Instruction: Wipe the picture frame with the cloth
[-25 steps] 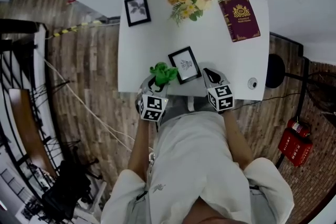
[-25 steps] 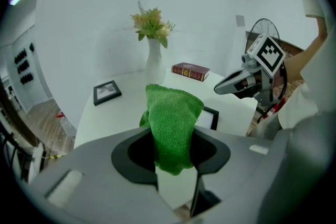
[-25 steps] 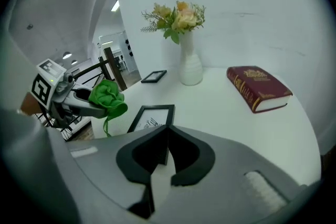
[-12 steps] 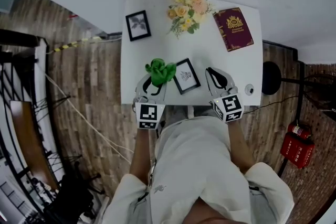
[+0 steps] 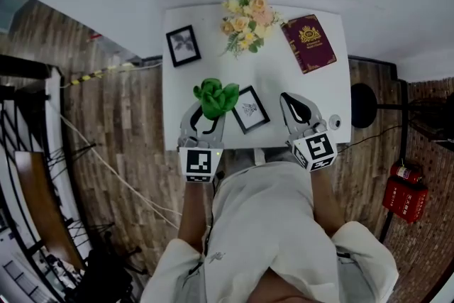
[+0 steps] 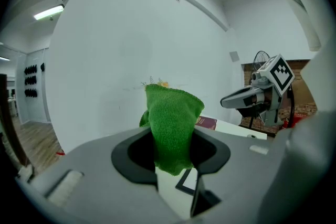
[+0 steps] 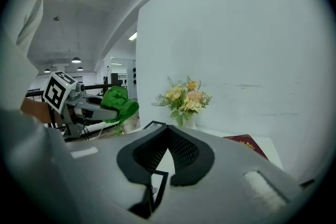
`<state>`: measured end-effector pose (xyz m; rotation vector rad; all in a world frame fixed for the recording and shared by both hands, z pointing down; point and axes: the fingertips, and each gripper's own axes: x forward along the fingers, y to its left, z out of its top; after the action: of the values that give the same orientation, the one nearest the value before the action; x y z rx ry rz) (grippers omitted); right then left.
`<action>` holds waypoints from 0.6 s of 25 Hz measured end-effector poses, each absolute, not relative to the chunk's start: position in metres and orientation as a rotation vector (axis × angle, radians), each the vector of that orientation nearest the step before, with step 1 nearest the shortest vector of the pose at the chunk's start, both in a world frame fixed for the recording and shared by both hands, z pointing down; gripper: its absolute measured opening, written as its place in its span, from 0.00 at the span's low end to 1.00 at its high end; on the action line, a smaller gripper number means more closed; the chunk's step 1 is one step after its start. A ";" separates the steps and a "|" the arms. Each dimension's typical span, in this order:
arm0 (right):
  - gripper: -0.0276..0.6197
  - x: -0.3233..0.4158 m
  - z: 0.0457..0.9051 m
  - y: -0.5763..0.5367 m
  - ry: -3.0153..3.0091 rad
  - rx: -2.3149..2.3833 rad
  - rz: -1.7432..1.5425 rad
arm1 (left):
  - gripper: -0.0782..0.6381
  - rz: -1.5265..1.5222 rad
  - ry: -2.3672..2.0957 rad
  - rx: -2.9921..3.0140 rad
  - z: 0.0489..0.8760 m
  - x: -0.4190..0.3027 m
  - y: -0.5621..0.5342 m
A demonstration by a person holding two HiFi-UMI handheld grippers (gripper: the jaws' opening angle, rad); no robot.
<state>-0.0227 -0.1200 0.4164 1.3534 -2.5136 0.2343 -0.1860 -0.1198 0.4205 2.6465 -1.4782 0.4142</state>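
Green cloth (image 5: 215,97) stands bunched in the left tool (image 5: 206,114), whose jaws pinch it so that a loose wad sticks out – ready, we judge, for wiping. The right tool (image 5: 289,100), jaws pressed together on nothing, waits just right of the picture frame (image 5: 250,109), which lies flat between the two by the near edge of the counter (image 5: 181,81). Against a second ago, both tools reach farther over the counter – the cloth has gone from the frame's near-left corner to its far-left one.

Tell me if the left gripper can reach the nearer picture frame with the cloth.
Probably yes. The left gripper holds the cloth right beside the nearer picture frame; nothing stands between them, and the right gripper is on the frame's far side.
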 end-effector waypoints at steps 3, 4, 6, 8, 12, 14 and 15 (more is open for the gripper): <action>0.05 -0.025 0.418 -0.121 -2.514 1.343 0.238 | 0.34 0.403 -1.485 2.637 0.421 -0.187 -0.121; 0.05 -0.026 0.418 -0.121 -2.514 1.338 0.240 | 0.34 0.399 -1.487 2.631 0.422 -0.187 -0.122; 0.05 -0.028 0.420 -0.122 -2.518 1.324 0.244 | 0.34 0.398 -1.491 2.620 0.424 -0.187 -0.121; 0.05 -0.030 0.421 -0.124 -2.523 1.312 0.244 | 0.34 0.399 -1.496 2.611 0.426 -0.187 -0.121; 0.05 -0.031 0.420 -0.129 -2.536 1.293 0.247 | 0.34 0.402 -1.509 2.592 0.428 -0.186 -0.122; 0.05 -0.032 0.417 -0.132 -2.548 1.281 0.245 | 0.34 0.401 -1.516 2.585 0.428 -0.185 -0.123; 0.05 -0.031 0.415 -0.133 -2.553 1.274 0.241 | 0.34 0.401 -1.518 2.583 0.427 -0.183 -0.124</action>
<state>-0.0315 -0.1331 0.4147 1.2739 -2.5531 0.2413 -0.1828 -0.1245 0.4272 2.5835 -1.5180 0.4010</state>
